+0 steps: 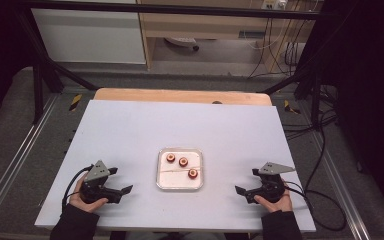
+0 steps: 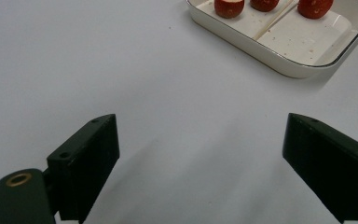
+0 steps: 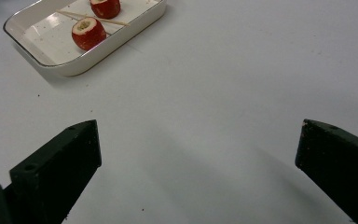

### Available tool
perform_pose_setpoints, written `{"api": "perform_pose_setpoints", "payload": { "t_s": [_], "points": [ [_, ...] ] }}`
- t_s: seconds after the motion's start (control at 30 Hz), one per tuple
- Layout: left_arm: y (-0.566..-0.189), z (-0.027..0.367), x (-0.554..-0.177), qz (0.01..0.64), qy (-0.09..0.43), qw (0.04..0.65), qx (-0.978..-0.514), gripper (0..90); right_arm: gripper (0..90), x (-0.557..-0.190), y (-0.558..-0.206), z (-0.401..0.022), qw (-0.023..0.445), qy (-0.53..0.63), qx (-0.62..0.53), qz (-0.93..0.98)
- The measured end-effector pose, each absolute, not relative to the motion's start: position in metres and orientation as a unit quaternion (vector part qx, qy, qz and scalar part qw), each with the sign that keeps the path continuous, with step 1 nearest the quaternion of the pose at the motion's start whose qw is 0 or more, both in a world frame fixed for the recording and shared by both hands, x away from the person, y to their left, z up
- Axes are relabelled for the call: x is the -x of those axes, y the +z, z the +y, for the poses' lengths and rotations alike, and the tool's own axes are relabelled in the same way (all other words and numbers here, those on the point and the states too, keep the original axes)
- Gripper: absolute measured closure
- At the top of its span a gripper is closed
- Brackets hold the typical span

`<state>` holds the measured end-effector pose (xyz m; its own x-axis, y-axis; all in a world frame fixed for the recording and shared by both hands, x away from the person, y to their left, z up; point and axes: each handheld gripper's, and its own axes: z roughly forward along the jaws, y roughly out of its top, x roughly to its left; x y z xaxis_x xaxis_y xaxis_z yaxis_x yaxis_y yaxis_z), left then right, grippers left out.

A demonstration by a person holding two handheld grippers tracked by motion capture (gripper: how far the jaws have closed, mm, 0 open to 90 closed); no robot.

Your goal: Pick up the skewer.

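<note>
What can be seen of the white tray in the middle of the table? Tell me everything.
The white tray is a shallow rectangular dish with rounded corners and a thin dark rim line, glossy like enamel or ceramic. It sits flat on the white table, midway between both tongs and touched by neither. Inside lie three red fruit pieces with pale cored centres and a thin wooden skewer lying across the speckled bottom.

Table sheet (image 1: pixel 180 125) evenly lit from overhead, pale and flat, no glare. Room around it dim, both sides nearly black in the high view, which is soft and low in detail. Gripper views sharper; faint diffuse shadows on the sheet, darker one beside the white tray (image 2: pixel 303 70). Near black jaws slightly soft.
</note>
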<state>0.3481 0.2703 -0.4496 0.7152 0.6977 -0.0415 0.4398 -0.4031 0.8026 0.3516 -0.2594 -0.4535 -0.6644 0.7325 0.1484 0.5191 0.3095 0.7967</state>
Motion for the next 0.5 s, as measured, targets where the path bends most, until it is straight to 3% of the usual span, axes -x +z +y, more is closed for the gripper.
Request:
{"api": "perform_pose_setpoints", "payload": {
  "t_s": [0.5],
  "points": [
    [-0.4467,0.263,-0.347,0.345,0.149,0.422,-0.825,11.0,0.6,-0.3509,-0.4521,-0.2597,0.124,0.442,-0.39,0.798]
  ]
}}
